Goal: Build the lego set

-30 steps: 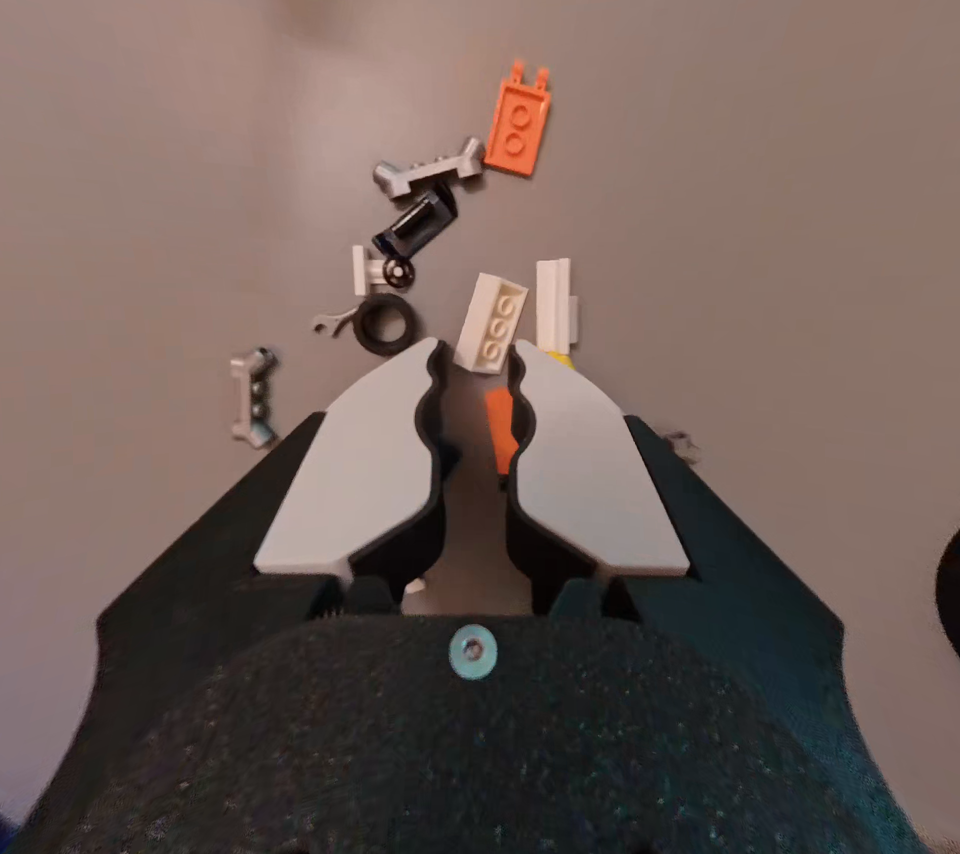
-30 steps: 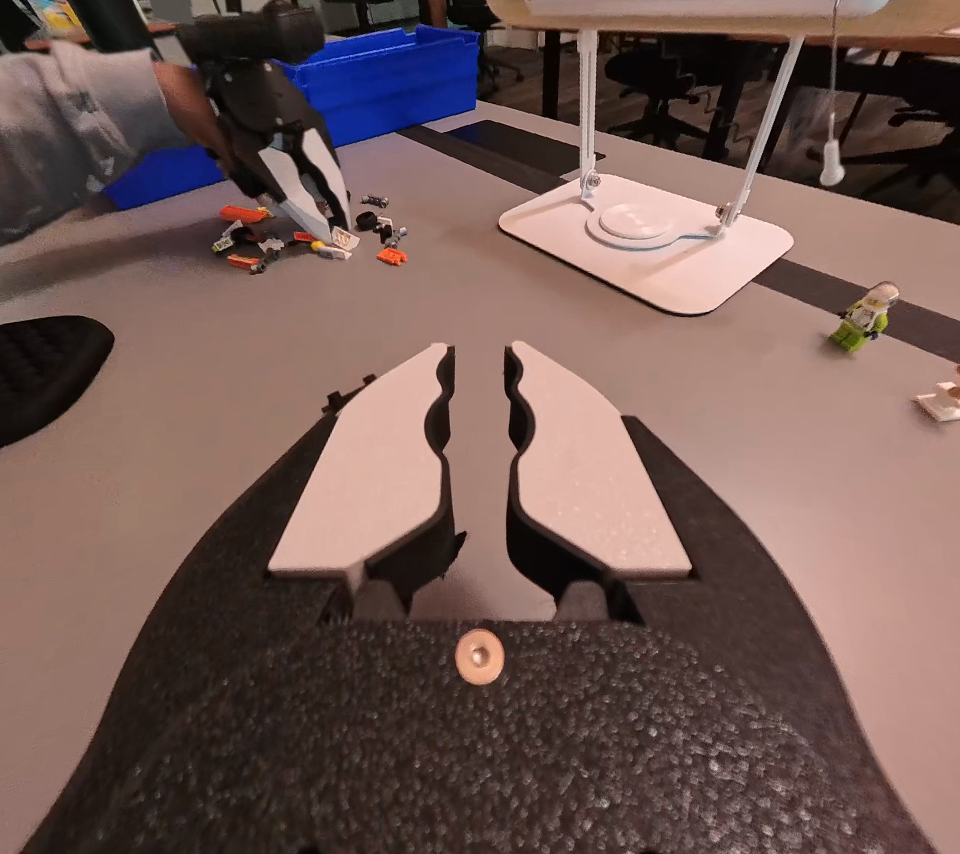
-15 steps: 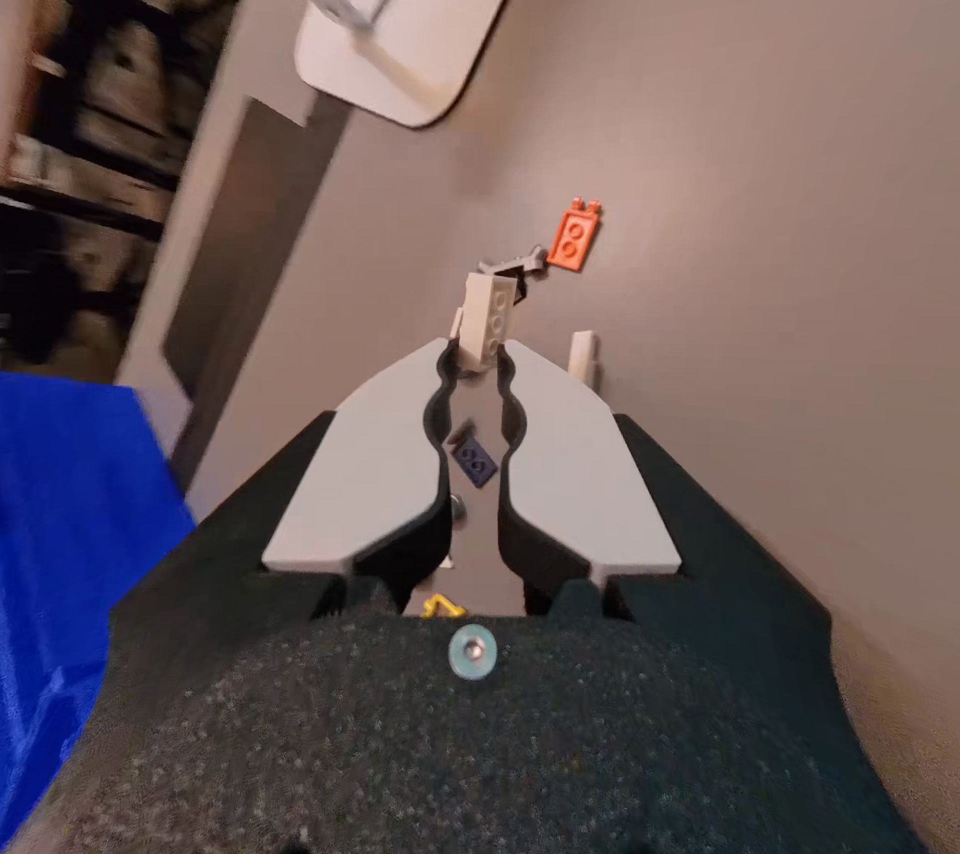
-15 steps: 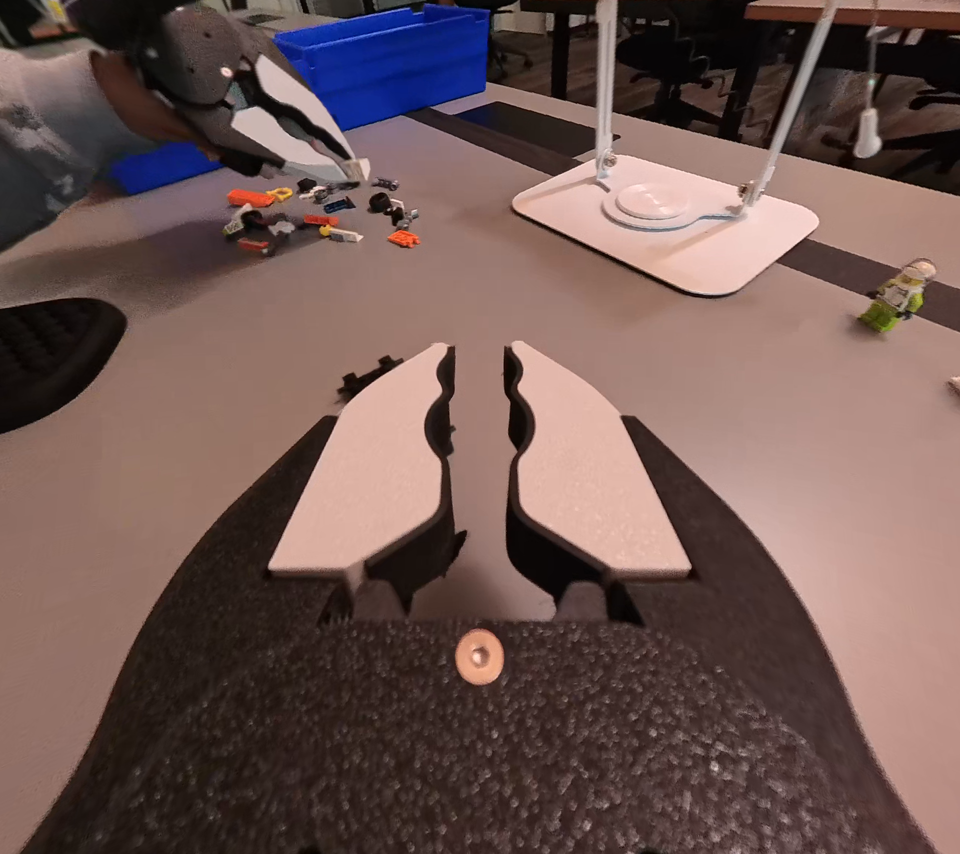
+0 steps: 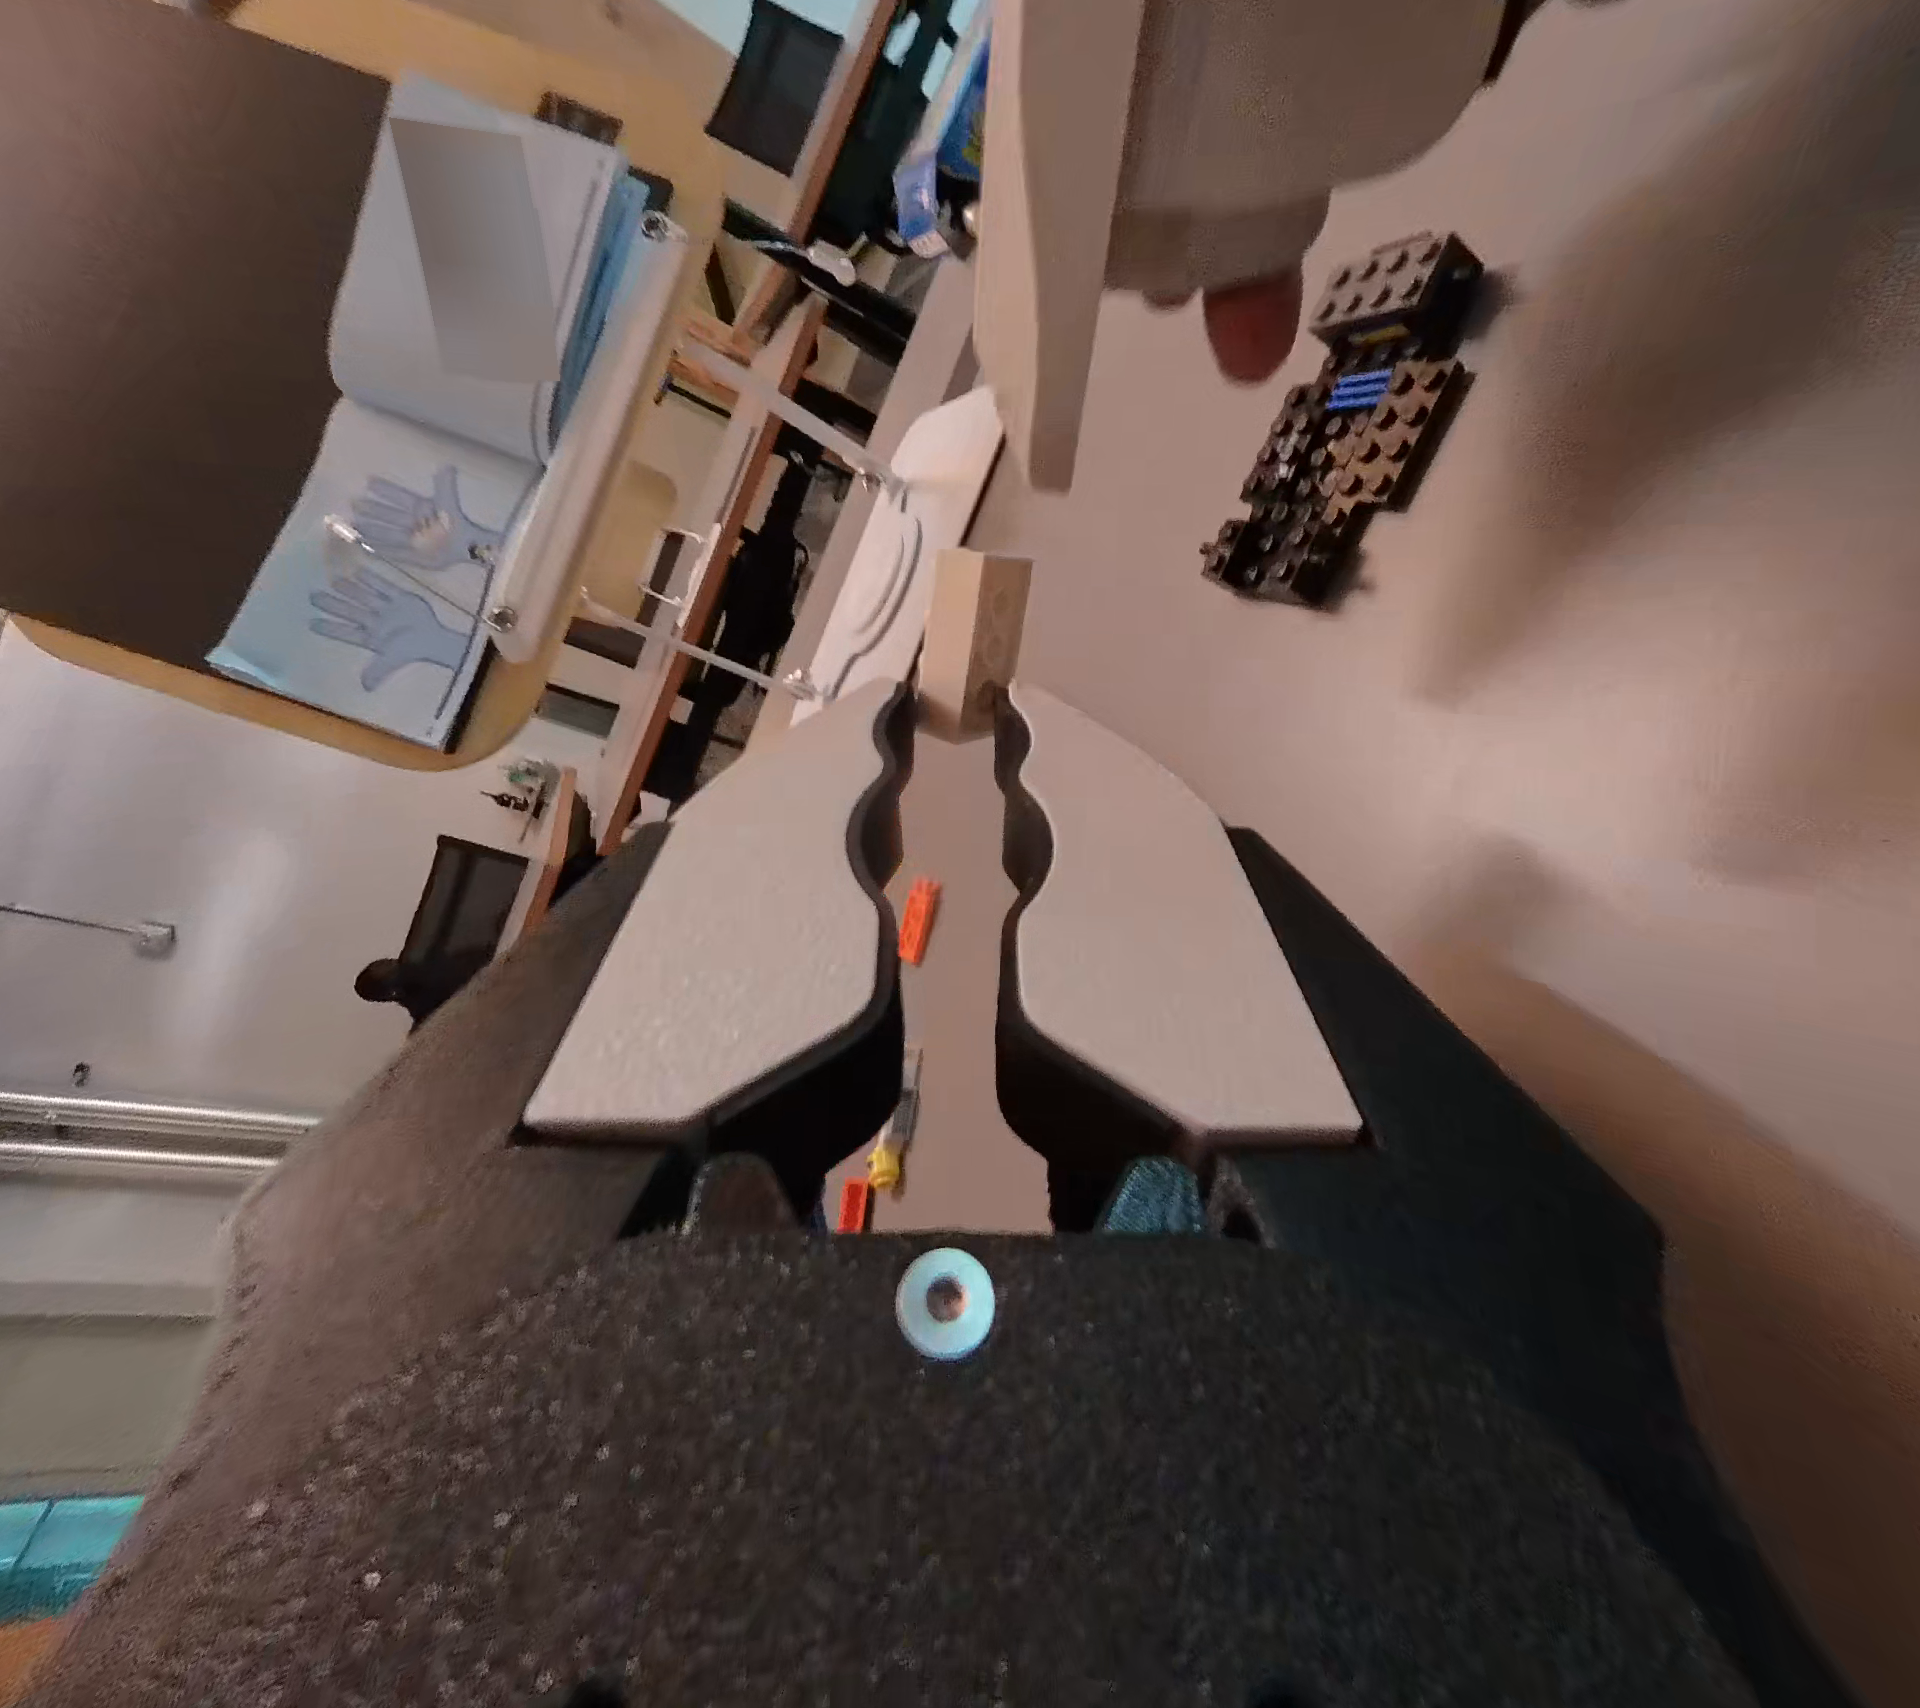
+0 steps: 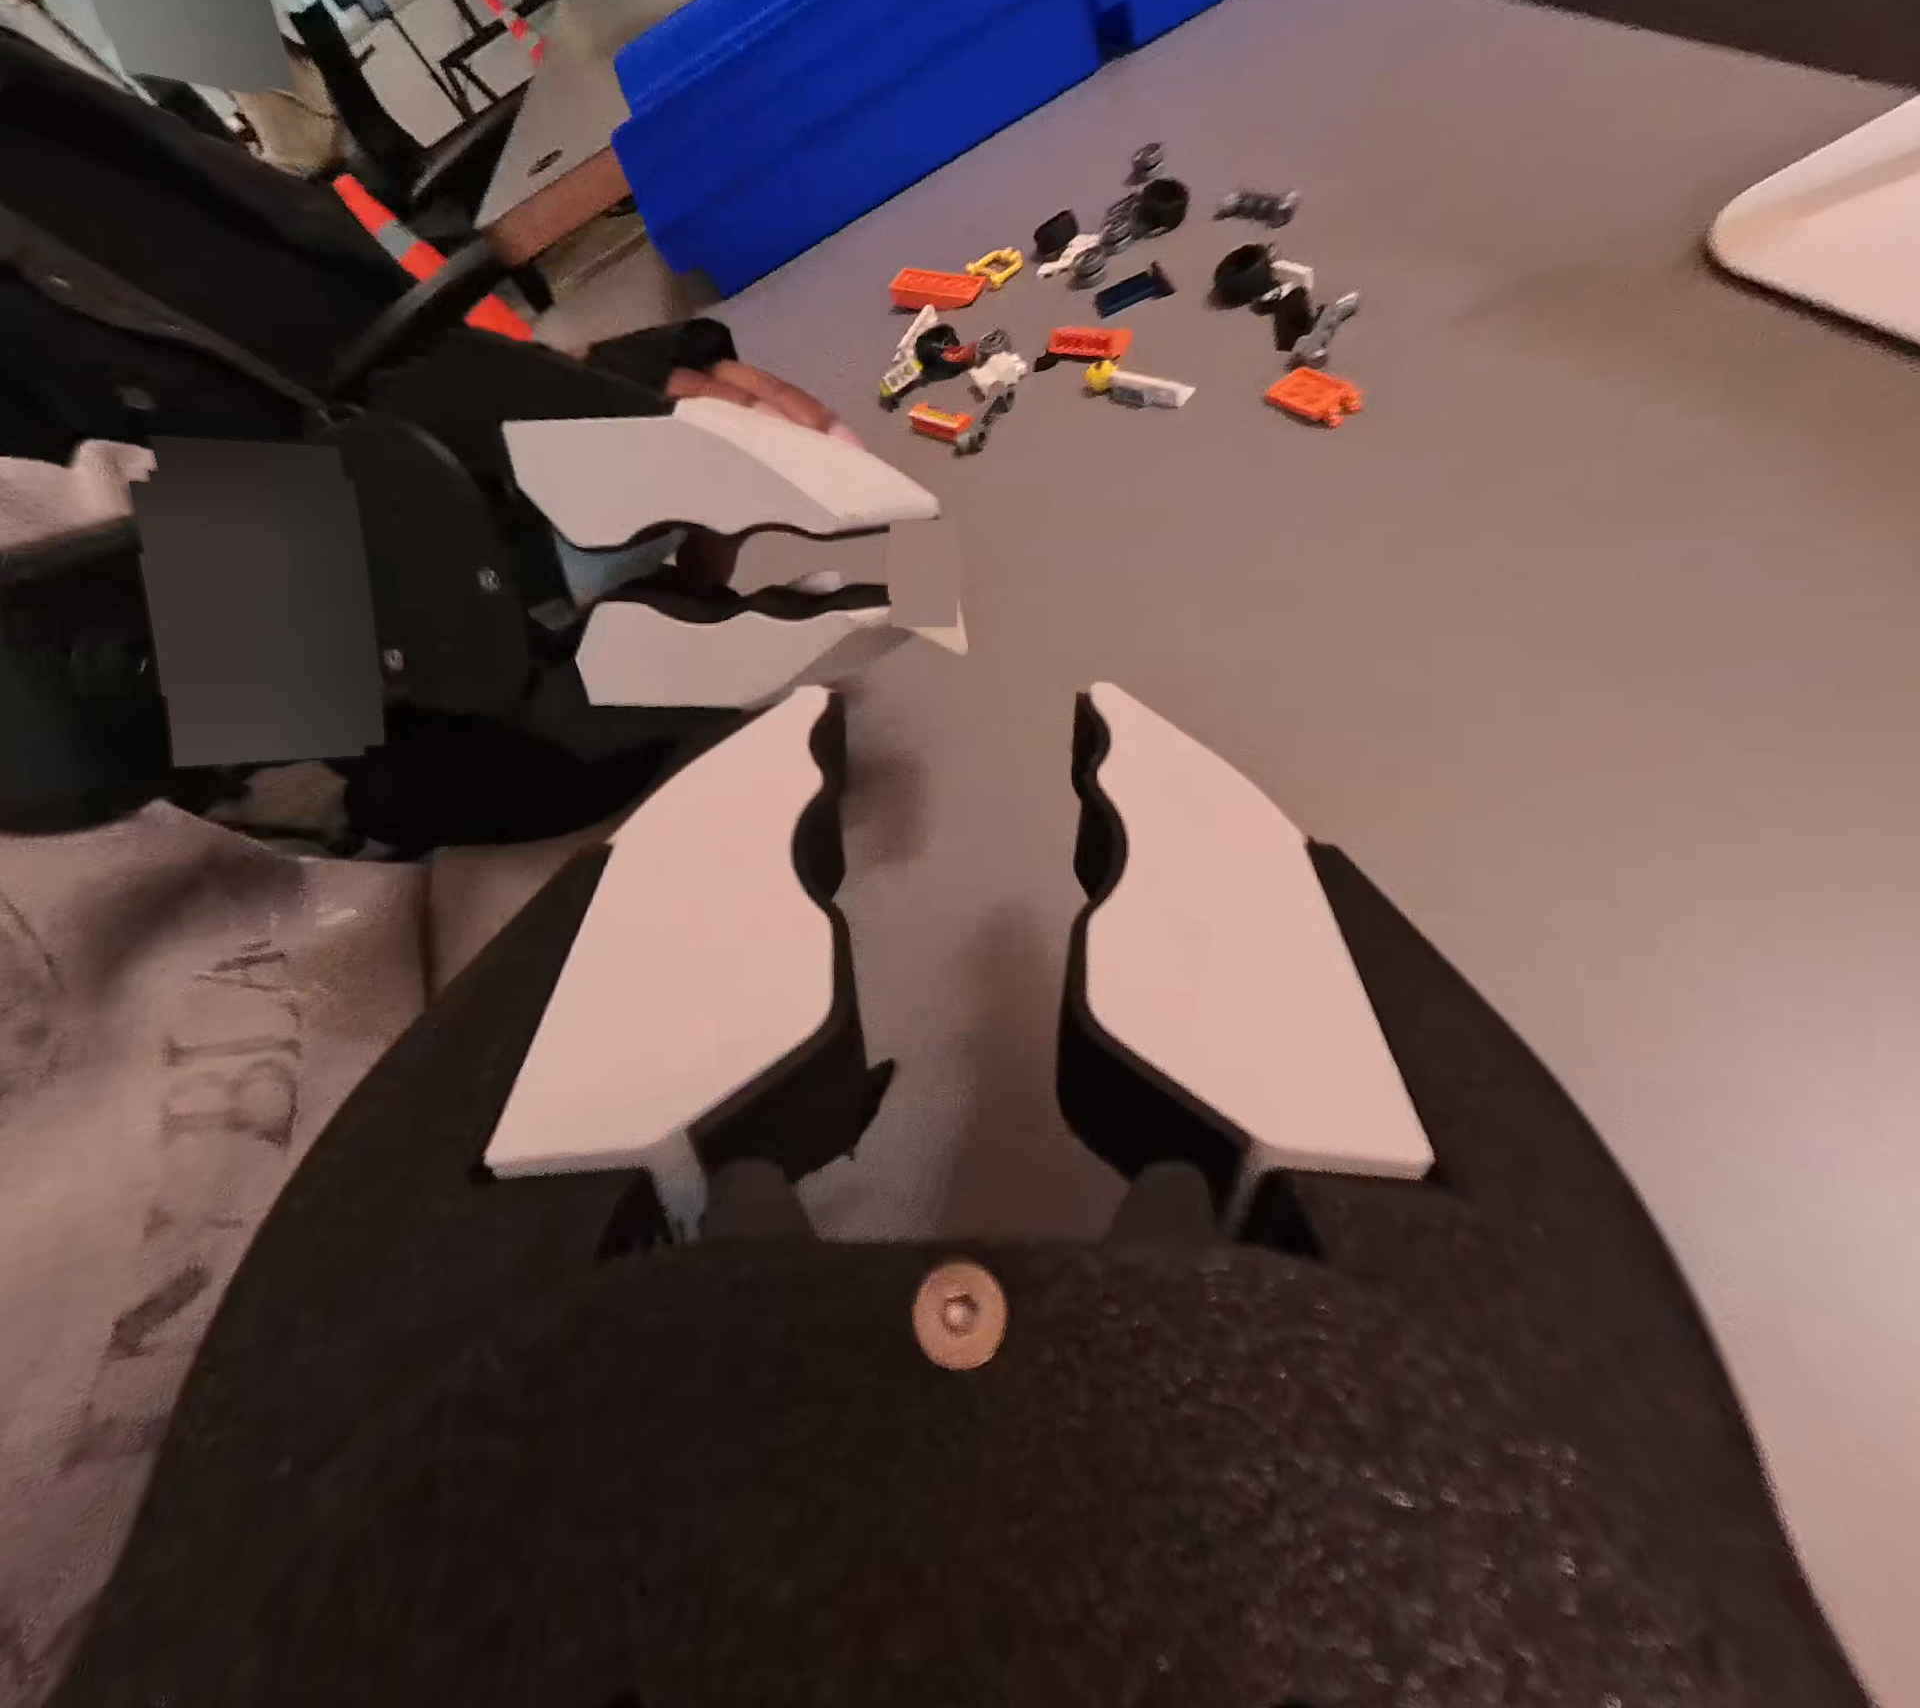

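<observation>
White rectangular plastic brick is standing clamped at the very tips of the left gripper in the left wrist view, having been plucked in the last second from the loose parts and swung, camera now rolled on its side, across the grey tabletop. Far right of it the black studded partial build with a blue striped tile is lying flat on the table, well apart from the brick. The right gripper is hanging near the top of the frame, a fingertip showing beside it. An open instruction booklet on a wooden-edged stand is filling the left side.

In the right wrist view the right gripper is hovering with its fingers spread and empty, wider than a moment ago. The left gripper is coming in from the left, just beyond it, a blur patch covering what it is pinching. Scattered orange, black, grey and white loose pieces are lying farther off, in front of a blue plastic bin. A handover or reorientation of the brick looks imminent before it goes onto the build.
</observation>
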Action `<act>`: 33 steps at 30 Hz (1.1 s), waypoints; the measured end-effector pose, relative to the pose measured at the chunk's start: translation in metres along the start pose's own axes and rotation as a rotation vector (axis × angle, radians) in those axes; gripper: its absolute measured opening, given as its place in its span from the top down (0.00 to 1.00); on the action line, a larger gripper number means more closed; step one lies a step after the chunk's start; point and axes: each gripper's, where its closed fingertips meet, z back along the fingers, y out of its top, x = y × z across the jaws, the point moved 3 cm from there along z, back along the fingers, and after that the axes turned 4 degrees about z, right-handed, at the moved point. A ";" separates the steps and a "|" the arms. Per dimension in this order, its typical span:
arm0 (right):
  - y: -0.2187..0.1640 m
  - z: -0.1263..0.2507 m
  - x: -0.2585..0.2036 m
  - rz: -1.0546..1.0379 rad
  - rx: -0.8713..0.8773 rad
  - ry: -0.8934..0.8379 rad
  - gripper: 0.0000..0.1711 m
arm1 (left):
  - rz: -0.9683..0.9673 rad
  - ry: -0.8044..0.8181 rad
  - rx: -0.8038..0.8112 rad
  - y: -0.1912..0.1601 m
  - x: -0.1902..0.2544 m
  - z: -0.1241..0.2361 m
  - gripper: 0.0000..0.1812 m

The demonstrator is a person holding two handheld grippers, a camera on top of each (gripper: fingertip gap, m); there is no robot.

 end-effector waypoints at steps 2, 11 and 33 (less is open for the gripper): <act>0.002 -0.008 -0.001 -0.012 -0.010 0.030 0.75 | -0.004 0.019 0.013 0.001 -0.001 0.000 0.92; 0.009 -0.016 0.000 -0.032 0.043 0.060 0.80 | -0.017 0.036 0.034 0.001 0.001 0.001 0.92; -0.038 -0.056 0.012 0.744 -0.406 -0.011 0.89 | 0.948 -0.294 0.085 -0.052 -0.047 0.014 0.88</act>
